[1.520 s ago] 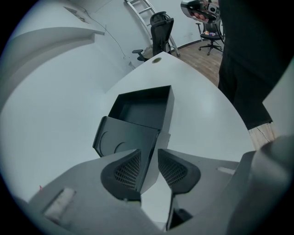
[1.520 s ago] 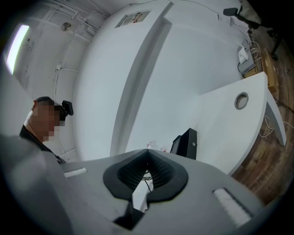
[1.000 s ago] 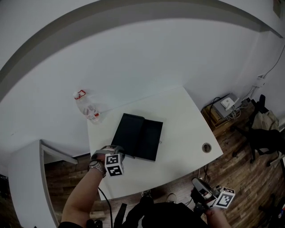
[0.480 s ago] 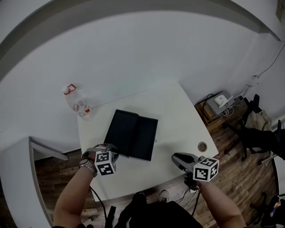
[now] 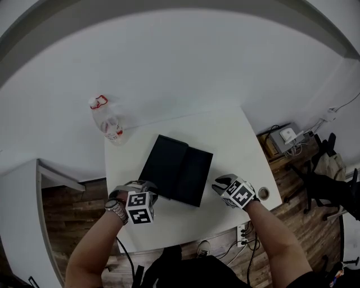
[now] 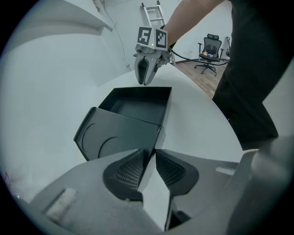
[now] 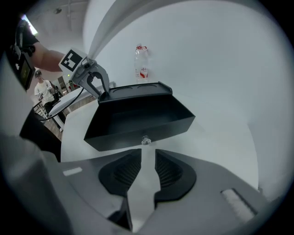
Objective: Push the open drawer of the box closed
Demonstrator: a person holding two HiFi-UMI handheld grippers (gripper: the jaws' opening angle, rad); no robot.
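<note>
A black box (image 5: 165,162) lies on the white table (image 5: 236,140), its drawer (image 5: 195,176) pulled out to the right. My left gripper (image 5: 148,192) is open, fingertips at the box's near left corner (image 6: 158,133); white table shows between the fingers. The right gripper (image 5: 219,183) hovers at the drawer's front, jaws opening with nothing between them. In the right gripper view the drawer's small clear knob (image 7: 145,140) sits just ahead of my right gripper (image 7: 148,155), and the left gripper (image 7: 97,87) rests at the box's (image 7: 138,92) far corner.
A plastic bottle (image 5: 109,126) with a red cap stands at the table's far left corner. A round cable hole (image 5: 262,193) is near the right edge. Office chairs (image 6: 209,46) and a ladder (image 6: 150,13) stand on the wooden floor beyond.
The right gripper rose from below the table's front edge and moved to the drawer's front, its jaws going from shut to open. The left gripper stayed at the box's corner.
</note>
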